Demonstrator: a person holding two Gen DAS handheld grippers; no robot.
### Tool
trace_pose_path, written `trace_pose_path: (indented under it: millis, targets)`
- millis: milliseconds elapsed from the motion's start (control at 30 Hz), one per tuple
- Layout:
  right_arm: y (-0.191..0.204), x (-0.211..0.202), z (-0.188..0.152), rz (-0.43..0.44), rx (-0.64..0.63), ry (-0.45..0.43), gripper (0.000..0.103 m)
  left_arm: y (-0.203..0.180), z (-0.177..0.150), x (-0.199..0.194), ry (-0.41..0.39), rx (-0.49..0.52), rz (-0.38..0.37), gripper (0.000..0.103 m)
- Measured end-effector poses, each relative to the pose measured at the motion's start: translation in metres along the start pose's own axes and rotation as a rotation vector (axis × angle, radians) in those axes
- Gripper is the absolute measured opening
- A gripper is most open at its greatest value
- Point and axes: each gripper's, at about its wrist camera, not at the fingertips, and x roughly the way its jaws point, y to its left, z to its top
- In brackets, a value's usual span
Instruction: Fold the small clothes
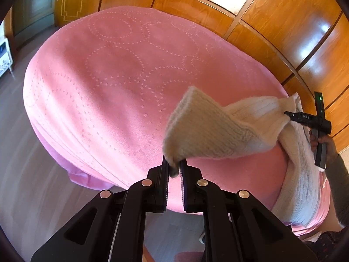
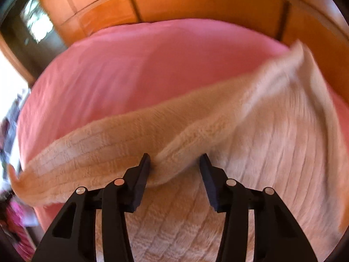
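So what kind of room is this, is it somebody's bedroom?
Most likely a bedroom. A big bed with a pink dotted bedspread fills the view, a wall of wooden wardrobe doors stands behind it, and a cream knitted sweater is being folded on top.

A home bedroom: pink-covered bed point(image 1: 104, 83), glossy wooden wardrobe doors point(image 1: 272, 21) behind, wood-look floor point(image 1: 28, 174).

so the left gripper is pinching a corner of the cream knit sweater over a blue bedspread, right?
Not quite: the bedspread is pink, not blue, as the left wrist view shows. The rest holds: the left gripper is pinching a corner of the cream knit sweater above it.
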Motion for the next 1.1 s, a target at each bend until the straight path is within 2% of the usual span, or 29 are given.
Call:
trace_pose_path:
  millis: [100, 167, 233, 400, 467, 567, 600, 700, 800, 833, 900, 933, 967, 1000, 1033, 1100]
  targets:
    - [-0.012, 0.0, -0.003, 0.055, 0.094, -0.013, 0.041, -0.001, 0.002, -0.003, -0.013, -0.014, -0.008, 0.008]
    - [-0.012, 0.0, -0.002, 0.097, 0.109, -0.018, 0.013, -0.001, 0.004, -0.006, -0.03, -0.02, -0.017, 0.008]
    - [-0.006, -0.005, 0.001, 0.101, 0.091, -0.041, 0.008, -0.002, 0.007, -0.011, -0.053, -0.029, -0.033, 0.008]
    - [0.002, -0.025, 0.036, 0.197, 0.112, -0.149, 0.007, 0.009, 0.042, -0.03, -0.175, -0.104, -0.114, 0.008]
    - [0.009, -0.027, 0.062, 0.204, 0.11, -0.191, 0.007, 0.016, 0.064, -0.033, -0.226, -0.141, -0.123, 0.008]
    - [0.018, -0.021, 0.098, 0.178, 0.11, -0.223, 0.006, 0.04, 0.112, -0.025, -0.281, -0.266, -0.115, 0.004]
    - [0.021, -0.017, 0.108, 0.162, 0.112, -0.224, 0.006, 0.045, 0.123, -0.019, -0.287, -0.287, -0.101, 0.004]
    - [0.024, -0.002, 0.128, 0.105, 0.103, -0.21, 0.005, 0.051, 0.16, 0.01, -0.277, -0.285, 0.002, 0.004]
    - [0.021, 0.024, 0.135, 0.08, 0.095, -0.138, 0.006, 0.064, 0.188, 0.046, -0.236, -0.33, 0.091, 0.004]
    - [0.02, 0.033, 0.134, 0.066, 0.089, -0.111, 0.01, 0.066, 0.195, 0.057, -0.223, -0.343, 0.119, 0.004]
    - [0.017, 0.035, 0.129, 0.07, 0.093, -0.115, 0.022, 0.072, 0.205, 0.075, -0.199, -0.377, 0.182, 0.004]
    - [0.013, 0.032, 0.124, 0.085, 0.106, -0.123, 0.045, 0.073, 0.207, 0.078, -0.192, -0.382, 0.198, 0.004]
    - [0.007, 0.024, 0.116, 0.092, 0.125, -0.14, 0.064, 0.073, 0.207, 0.078, -0.19, -0.38, 0.202, 0.008]
    - [0.004, 0.018, 0.108, 0.088, 0.13, -0.152, 0.065, 0.072, 0.207, 0.076, -0.193, -0.377, 0.191, 0.014]
    - [-0.001, 0.009, 0.097, 0.096, 0.126, -0.163, 0.064, 0.068, 0.203, 0.072, -0.194, -0.375, 0.157, 0.028]
    - [-0.008, -0.007, 0.073, 0.097, 0.113, -0.168, 0.065, 0.06, 0.185, 0.06, -0.18, -0.353, 0.052, 0.031]
